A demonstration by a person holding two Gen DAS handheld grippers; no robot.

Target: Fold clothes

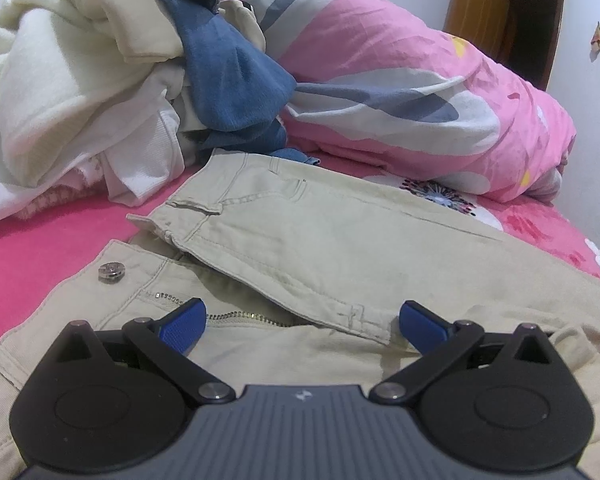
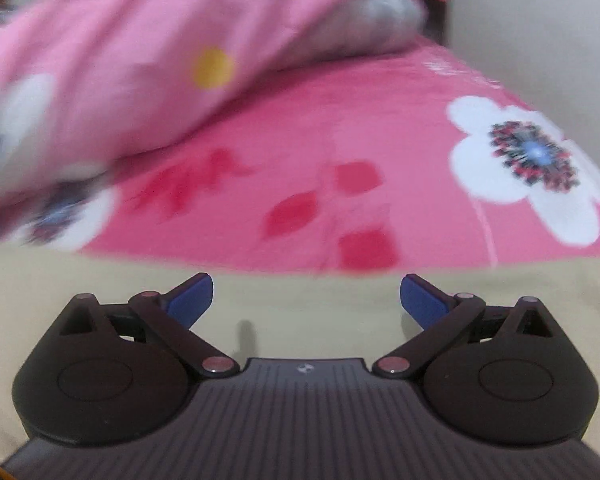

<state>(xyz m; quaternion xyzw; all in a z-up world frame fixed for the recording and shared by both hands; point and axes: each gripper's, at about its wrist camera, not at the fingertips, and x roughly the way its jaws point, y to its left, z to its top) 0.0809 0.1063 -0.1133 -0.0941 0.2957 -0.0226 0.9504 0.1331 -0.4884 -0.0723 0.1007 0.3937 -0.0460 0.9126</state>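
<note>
Beige trousers (image 1: 324, 236) lie flat on the pink bed sheet (image 1: 40, 248), waistband to the left, with a metal button (image 1: 111, 271) and an undone zip (image 1: 236, 314). My left gripper (image 1: 300, 322) hovers low over the fly area, open, its blue pads (image 1: 182, 328) wide apart and empty. In the right wrist view, the same beige cloth (image 2: 308, 320) fills the lower part under my right gripper (image 2: 306, 300), which is open with nothing between its blue pads (image 2: 422, 300). That view is motion-blurred.
A heap of cream and white garments (image 1: 72, 80) and blue jeans (image 1: 228, 80) sits at the back left. A rolled pink flowered duvet (image 1: 420, 92) lies behind the trousers, also seen as duvet (image 2: 140, 48). Flowered sheet (image 2: 340, 160) stretches ahead; a wooden door (image 1: 500, 28) stands far right.
</note>
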